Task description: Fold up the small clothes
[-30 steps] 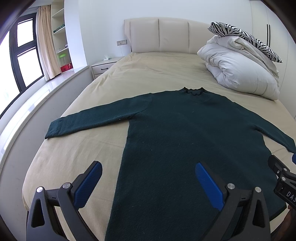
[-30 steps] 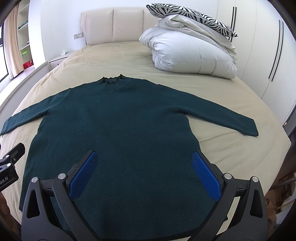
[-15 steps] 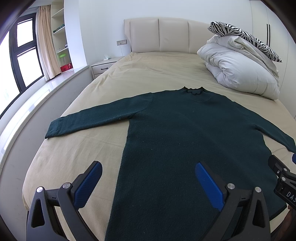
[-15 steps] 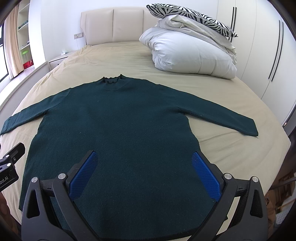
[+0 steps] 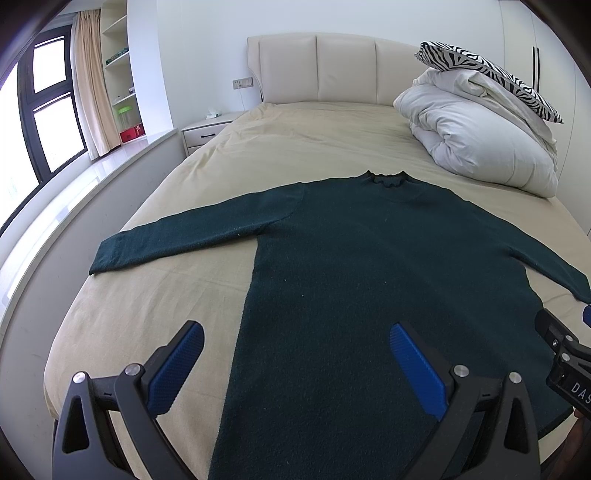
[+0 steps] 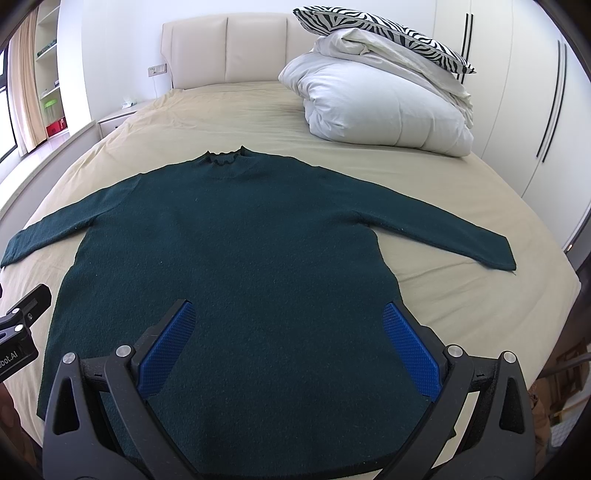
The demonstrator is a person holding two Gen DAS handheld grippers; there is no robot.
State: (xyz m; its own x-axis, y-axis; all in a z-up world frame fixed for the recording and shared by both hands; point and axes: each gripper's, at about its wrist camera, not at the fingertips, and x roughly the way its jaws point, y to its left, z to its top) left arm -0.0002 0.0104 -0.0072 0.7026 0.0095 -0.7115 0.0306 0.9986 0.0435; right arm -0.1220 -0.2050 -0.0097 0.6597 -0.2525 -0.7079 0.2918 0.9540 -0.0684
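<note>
A dark green long-sleeved sweater [image 5: 369, 266] [image 6: 236, 251] lies flat on the beige bed, collar toward the headboard and both sleeves spread out. My left gripper [image 5: 295, 332] hovers open above its lower left side, with nothing between the blue pads. My right gripper [image 6: 288, 314] is open above the lower middle of the body, also holding nothing. The left sleeve [image 5: 177, 240] reaches toward the bed's left edge; the right sleeve [image 6: 454, 236] toward the right edge. Each gripper's tip shows at the edge of the other's view.
A folded white duvet [image 5: 480, 144] [image 6: 380, 107] with a zebra pillow [image 6: 376, 29] on top sits at the bed's far right. A nightstand [image 5: 207, 129] and window ledge run along the left. White wardrobe doors [image 6: 535, 92] stand on the right.
</note>
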